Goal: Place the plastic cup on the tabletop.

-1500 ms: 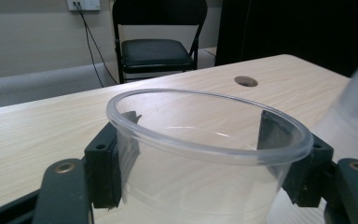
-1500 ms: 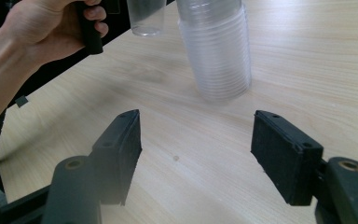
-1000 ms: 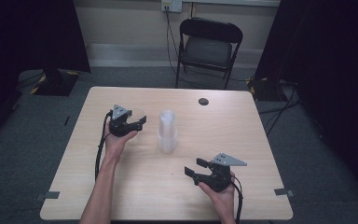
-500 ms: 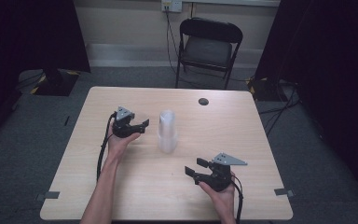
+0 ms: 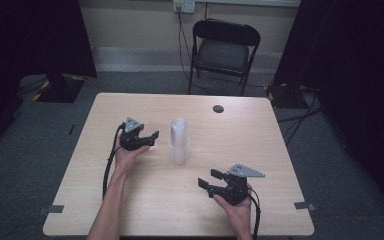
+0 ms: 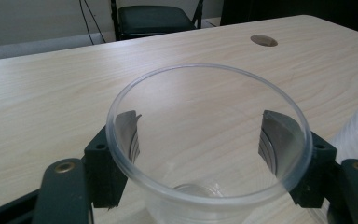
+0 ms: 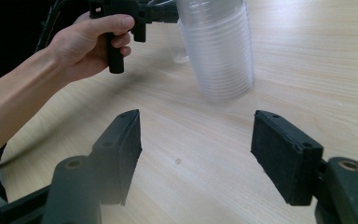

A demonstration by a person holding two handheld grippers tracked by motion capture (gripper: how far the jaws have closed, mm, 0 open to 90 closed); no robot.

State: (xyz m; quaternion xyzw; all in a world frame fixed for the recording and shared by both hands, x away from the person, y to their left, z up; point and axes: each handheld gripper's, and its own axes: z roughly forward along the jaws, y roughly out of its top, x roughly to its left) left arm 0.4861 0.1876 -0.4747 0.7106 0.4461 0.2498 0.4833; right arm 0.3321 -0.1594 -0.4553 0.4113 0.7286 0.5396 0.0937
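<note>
My left gripper [image 5: 153, 136] is left of a tall stack of clear plastic cups [image 5: 179, 141]. Between its jaws stands a single clear cup [image 6: 168, 70]. The jaws have just been closing on it, and both pads [image 6: 128, 133] press its wall. The right gripper view shows this same left gripper [image 7: 137, 16], the hand [image 7: 88, 42] that holds it, and the stack [image 7: 219, 51] beside it. My right gripper [image 5: 207, 179] rests near the table's front right, open, with nothing between its fingers [image 7: 198, 135]. It points towards the stack.
The light wooden table [image 5: 260, 150] has a small dark round spot [image 5: 218, 108] near its far edge. A black folding chair [image 5: 225, 47] stands behind the table. Black cables trail from both grippers along the forearms.
The left hand has shifted slightly towards the person with the cup between its jaws. The right gripper and the stack have not moved.
</note>
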